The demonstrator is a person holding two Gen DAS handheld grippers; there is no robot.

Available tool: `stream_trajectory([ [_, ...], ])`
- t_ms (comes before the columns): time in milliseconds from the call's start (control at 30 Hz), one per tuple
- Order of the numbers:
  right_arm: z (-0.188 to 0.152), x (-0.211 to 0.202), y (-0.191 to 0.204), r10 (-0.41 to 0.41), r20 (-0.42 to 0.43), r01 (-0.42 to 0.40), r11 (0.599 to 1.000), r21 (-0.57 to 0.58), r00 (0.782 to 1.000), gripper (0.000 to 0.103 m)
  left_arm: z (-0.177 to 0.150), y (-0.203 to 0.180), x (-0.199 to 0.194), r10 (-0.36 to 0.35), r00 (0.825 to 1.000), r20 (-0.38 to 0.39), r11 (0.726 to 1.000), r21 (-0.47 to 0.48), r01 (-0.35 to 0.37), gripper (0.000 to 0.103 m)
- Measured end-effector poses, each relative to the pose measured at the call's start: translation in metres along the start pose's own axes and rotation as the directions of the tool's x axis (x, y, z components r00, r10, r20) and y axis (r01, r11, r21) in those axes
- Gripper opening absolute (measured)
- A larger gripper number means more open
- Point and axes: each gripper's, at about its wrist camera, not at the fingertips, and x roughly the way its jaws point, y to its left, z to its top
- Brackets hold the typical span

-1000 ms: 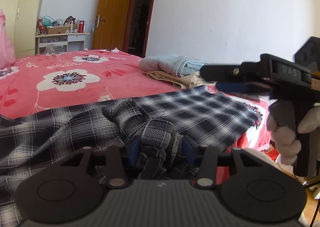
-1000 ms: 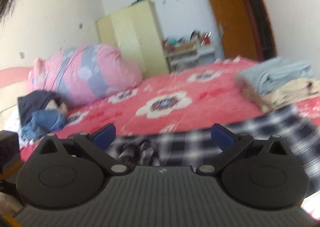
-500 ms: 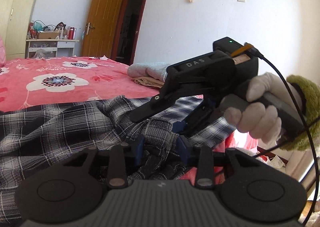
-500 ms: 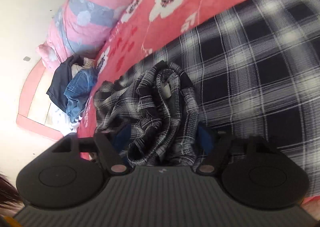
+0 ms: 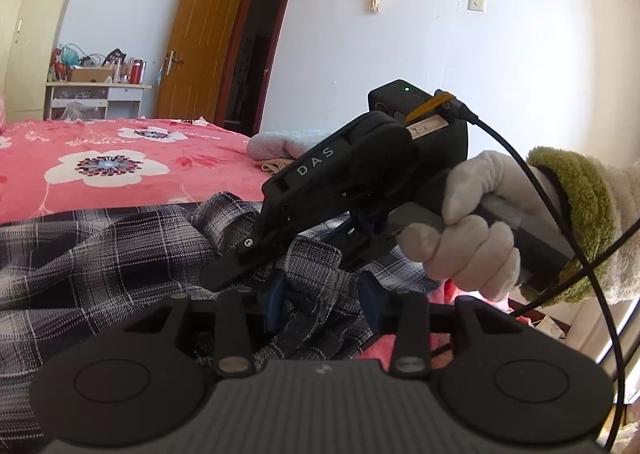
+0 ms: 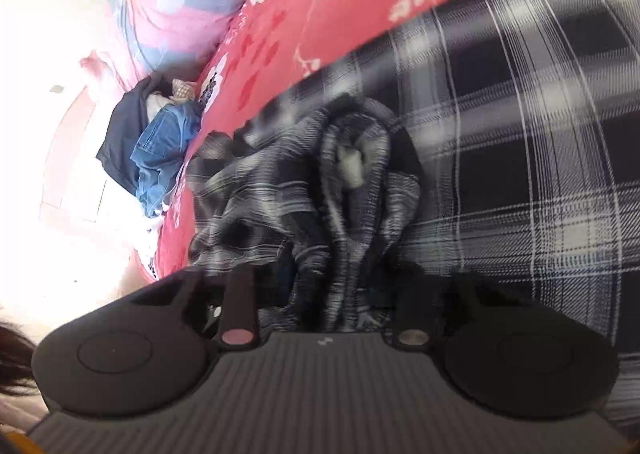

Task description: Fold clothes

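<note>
Left wrist view: plaid shirt [image 5: 100, 250] bunched between both grippers' jaws, left gripper [image 5: 320, 300] and right gripper [image 6: 332, 286] clamping it.

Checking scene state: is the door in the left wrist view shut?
No, the wooden door stands swung open, showing a dark doorway.

Left gripper [image 5: 320, 296] level, fingers closed on bunched cloth. Right gripper [image 6: 332, 286] angled down, fingers likewise pinched on cloth, gripped by gloved right hand [image 5: 476, 230], crossing just ahead of left
</note>
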Motion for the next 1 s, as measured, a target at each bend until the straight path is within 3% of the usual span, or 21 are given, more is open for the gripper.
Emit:
stream_trajectory([
  [267,0.004,-0.029,0.011,0.023,0.126,-0.011,0.996,-0.094,0.992,0.018,0.017,-0.009,-0.025,0.025,1.000,0.011,0.999,0.047,-0.026,0.058],
  [467,0.019,-0.075,0.005,-0.001,0.225,0.028,0.993,-0.119,0.974,0.018,0.034,0.012,-0.046,0.095,0.995,0.007,0.993,-0.078,-0.094,0.060],
  [633,0.030,-0.120,-0.016,-0.063,0.260,0.096,0.989,-0.116,0.963,0.018,0.048,0.031,-0.061,0.153,0.988,-0.005,0.972,-0.182,-0.151,0.061],
  [833,0.050,-0.179,-0.055,-0.141,0.262,0.174,0.979,-0.105,0.955,0.018,0.056,0.066,-0.031,0.212,0.968,-0.132,0.935,-0.260,-0.240,0.061],
  [1000,0.054,-0.215,-0.084,-0.178,0.282,0.212,0.973,-0.095,0.943,0.018,0.050,0.070,-0.002,0.211,0.957,-0.198,0.933,-0.253,-0.258,0.060],
])
